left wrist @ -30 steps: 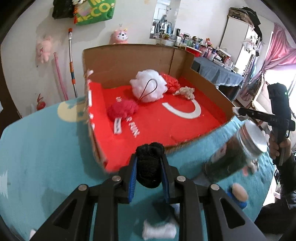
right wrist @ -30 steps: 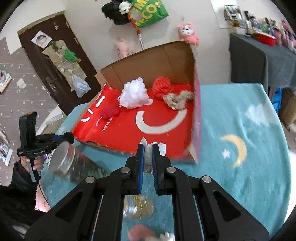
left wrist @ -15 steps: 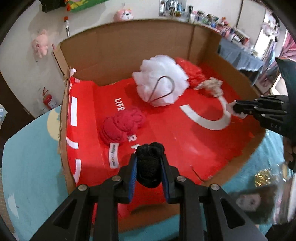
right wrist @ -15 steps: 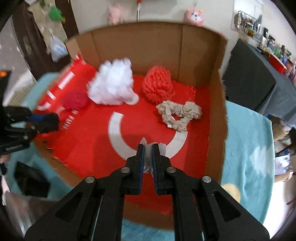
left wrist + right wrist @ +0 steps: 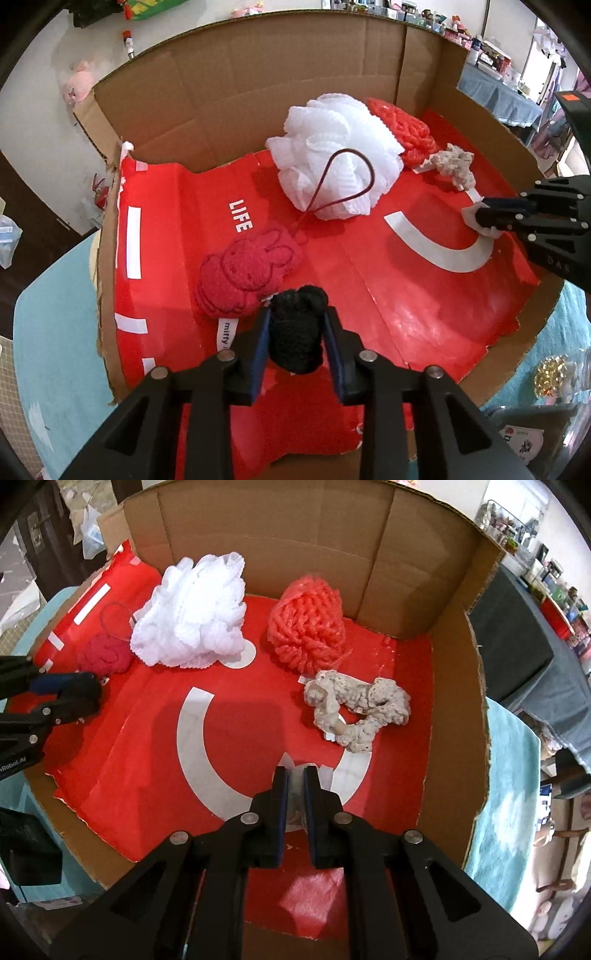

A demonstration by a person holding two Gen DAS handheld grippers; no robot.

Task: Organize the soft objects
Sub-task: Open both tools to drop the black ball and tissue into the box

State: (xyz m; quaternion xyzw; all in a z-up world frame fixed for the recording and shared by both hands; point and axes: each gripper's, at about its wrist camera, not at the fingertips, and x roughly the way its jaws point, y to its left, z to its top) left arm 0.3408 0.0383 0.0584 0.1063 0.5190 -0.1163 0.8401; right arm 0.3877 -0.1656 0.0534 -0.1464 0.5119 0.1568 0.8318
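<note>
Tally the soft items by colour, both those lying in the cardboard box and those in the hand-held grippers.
Red: 2, the knitted bunny cloth and the chunky mesh sponge
White: 2, the bath pouf and the crumpled wad
Beige: 1, the knotted rope piece
Black: 1, the knitted piece
Total: 6

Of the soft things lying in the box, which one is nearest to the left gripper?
The dark red knitted cloth, just ahead of the left gripper. The white pouf, red pouf and beige scrunchie lie farther back.

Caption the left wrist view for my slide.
Left gripper opening around black knit over red-lined box.
</note>
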